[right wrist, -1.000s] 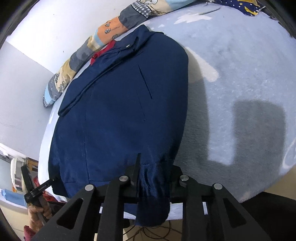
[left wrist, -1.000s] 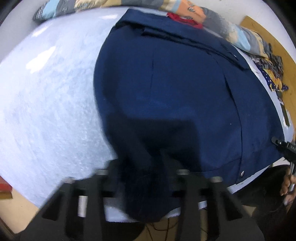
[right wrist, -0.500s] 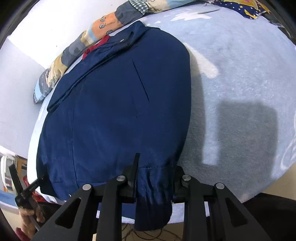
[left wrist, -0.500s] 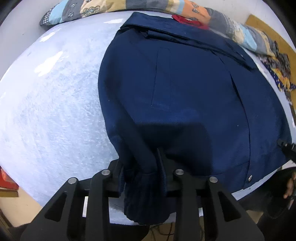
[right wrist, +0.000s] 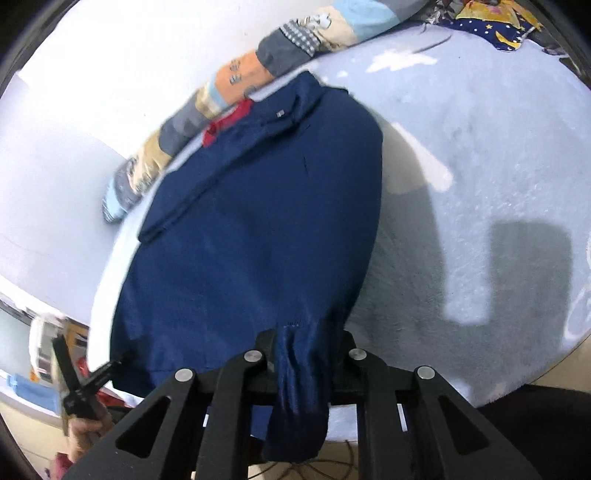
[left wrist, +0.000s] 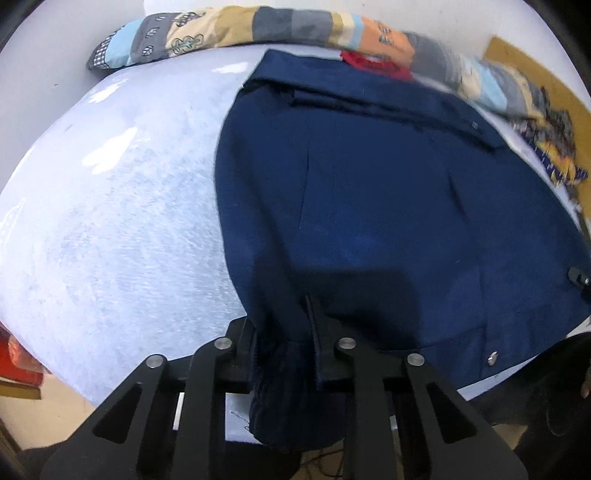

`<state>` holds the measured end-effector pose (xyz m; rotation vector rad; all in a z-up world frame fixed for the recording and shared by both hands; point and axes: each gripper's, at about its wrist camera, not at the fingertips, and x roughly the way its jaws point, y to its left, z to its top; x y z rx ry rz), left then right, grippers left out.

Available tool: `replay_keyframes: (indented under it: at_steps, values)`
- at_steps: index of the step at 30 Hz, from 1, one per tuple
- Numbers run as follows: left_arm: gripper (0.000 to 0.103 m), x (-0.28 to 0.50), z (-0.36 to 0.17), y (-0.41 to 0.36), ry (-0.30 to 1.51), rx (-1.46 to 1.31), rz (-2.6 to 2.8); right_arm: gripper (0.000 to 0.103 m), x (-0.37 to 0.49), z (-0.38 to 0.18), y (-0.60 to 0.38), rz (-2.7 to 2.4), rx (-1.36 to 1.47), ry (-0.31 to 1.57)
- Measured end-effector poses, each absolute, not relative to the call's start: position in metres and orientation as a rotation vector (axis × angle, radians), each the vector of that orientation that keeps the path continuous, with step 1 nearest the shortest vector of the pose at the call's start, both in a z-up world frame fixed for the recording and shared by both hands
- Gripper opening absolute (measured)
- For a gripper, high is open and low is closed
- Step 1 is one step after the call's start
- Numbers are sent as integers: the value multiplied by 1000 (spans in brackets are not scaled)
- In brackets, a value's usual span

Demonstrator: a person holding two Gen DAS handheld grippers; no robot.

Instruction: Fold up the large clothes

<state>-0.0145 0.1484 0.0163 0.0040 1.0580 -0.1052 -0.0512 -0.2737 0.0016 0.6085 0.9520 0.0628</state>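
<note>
A large navy blue jacket [left wrist: 388, 206] lies spread on a pale blue-white surface [left wrist: 110, 221], collar toward the far side. My left gripper [left wrist: 284, 350] is shut on the jacket's near left cuff, which bunches and hangs between the jaws. In the right wrist view the jacket [right wrist: 251, 229] fills the middle, and my right gripper [right wrist: 306, 362] is shut on the near right cuff, which hangs down over the table edge. Each gripper also shows small at the other view's edge: the right gripper [left wrist: 578, 277], the left gripper [right wrist: 81, 384].
A patchwork cloth roll [left wrist: 258, 29] lies along the far edge behind the collar, with a red piece [left wrist: 373, 64] beside it. A starry dark blue fabric [right wrist: 495, 26] lies at the far right. The table's near edge runs just under both grippers.
Both grippers keep their hold on the cuffs and have lifted and pulled back toward the near edge, so the far collar and patchwork cloth show more fully.
</note>
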Motion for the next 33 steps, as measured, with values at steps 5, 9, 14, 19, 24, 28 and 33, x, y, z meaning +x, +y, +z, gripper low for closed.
replay_keyframes:
  at_steps: [5,9,14,19,24,28,33]
  values:
    - [18,-29,43,148,1000,-27,-132,15,-65,27,-275,139,621,899]
    - [18,-35,56,152,984,-51,-141,15,-74,44,-268,188,605,884]
    - [18,-47,77,180,948,-125,-145,15,-87,63,-270,240,628,849]
    - [18,-37,96,200,925,-204,-147,15,-82,79,-272,277,659,829]
    - [18,-9,124,200,872,-207,-148,15,-57,100,-278,314,703,789]
    - [18,21,154,198,812,-212,-139,15,-30,125,-284,341,732,753]
    - [18,67,181,198,769,-212,-106,15,11,151,-293,357,775,729]
